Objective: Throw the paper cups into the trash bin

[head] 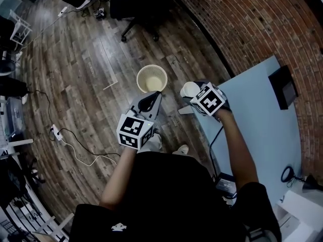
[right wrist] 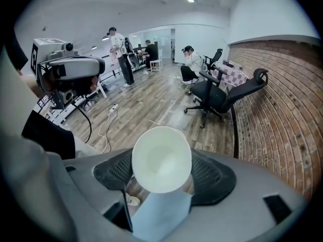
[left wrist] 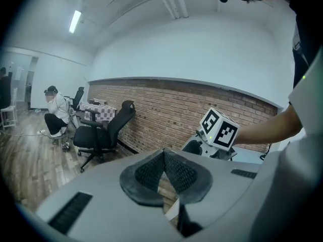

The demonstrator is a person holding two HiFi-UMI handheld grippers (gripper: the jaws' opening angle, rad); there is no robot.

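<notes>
A white paper cup (right wrist: 161,160) sits between the pads of my right gripper (right wrist: 162,173), which is shut on it, the cup's mouth facing away from the camera. In the head view the paper cup (head: 190,89) hangs at the blue table's left edge, right of the trash bin. The trash bin (head: 151,78) is a cream mesh basket on the wood floor. My left gripper (head: 150,103) points toward the bin from just below it. Its pads (left wrist: 151,169) meet at the tips with nothing between them, so my left gripper (left wrist: 164,156) is shut and empty.
A light blue table (head: 257,130) fills the right side, with a black device (head: 283,87) on it, beside a brick wall (head: 262,24). A black office chair (head: 139,9) stands beyond the bin. A white cable and power strip (head: 54,131) lie on the floor at left. Several people are far off.
</notes>
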